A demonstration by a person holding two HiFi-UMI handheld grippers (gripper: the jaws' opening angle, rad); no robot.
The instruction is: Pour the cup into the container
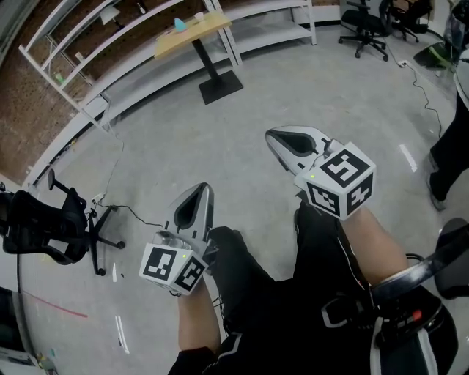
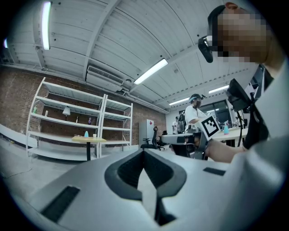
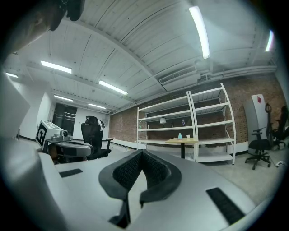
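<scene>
Cup far off on a small tabletop; both claws closed and empty.
A small white cup (image 3: 188, 136) stands beside a blue object (image 3: 179, 136) on a wooden pedestal tabletop (image 1: 194, 33), in front of white shelving (image 3: 210, 126) along a brick wall (image 2: 16, 103) and well apart from the person. The left claw (image 1: 201, 189) and right claw (image 1: 272, 135) are held level over the grey floor (image 1: 242, 124), above the person's legs (image 1: 249, 271). Each has its jaws together with nothing between them.

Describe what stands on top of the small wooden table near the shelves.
A light blue object and a small white cup stand on the table. The cup's inside cannot be seen.
</scene>
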